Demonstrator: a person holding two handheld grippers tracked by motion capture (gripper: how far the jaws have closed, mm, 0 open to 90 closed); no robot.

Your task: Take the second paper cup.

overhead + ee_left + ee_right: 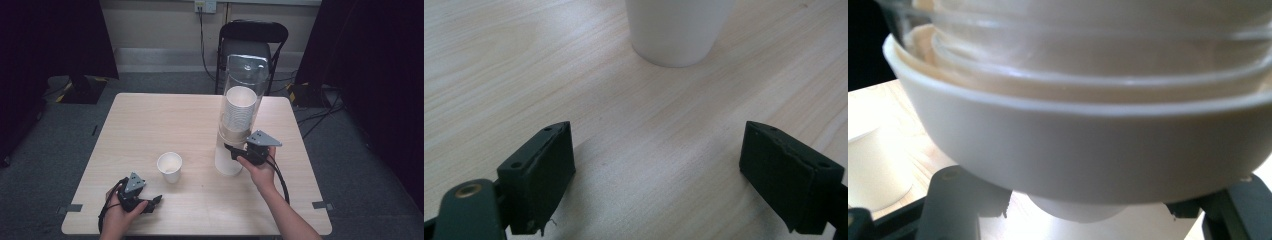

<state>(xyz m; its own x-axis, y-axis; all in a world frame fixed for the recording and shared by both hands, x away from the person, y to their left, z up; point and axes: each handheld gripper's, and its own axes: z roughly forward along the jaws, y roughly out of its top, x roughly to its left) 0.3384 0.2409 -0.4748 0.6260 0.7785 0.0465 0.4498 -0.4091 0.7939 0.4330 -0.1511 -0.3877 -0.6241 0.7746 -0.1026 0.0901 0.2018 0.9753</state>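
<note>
Right gripper view looks up at the cup dispenser from very close: the two black jaws of the right gripper stand on both sides of the white cup bottom that comes out under the cream collar of the dispenser, and they are closed against it. Above the collar, the clear tube begins. At the left edge of this view, farther away, a loose paper cup stands on the table.

From the high view, the right gripper is held by the person's right hand at the lower part of the dispenser, which stands upright on the right half of the table with a stack of white cups inside the tube.

The left gripper rests low near the front left corner of the table, in the left hand. In the left gripper view its jaws are wide apart with only bare table between them. The loose paper cup stands upright a little ahead of this gripper, not touching it, and well apart from the dispenser.
</note>
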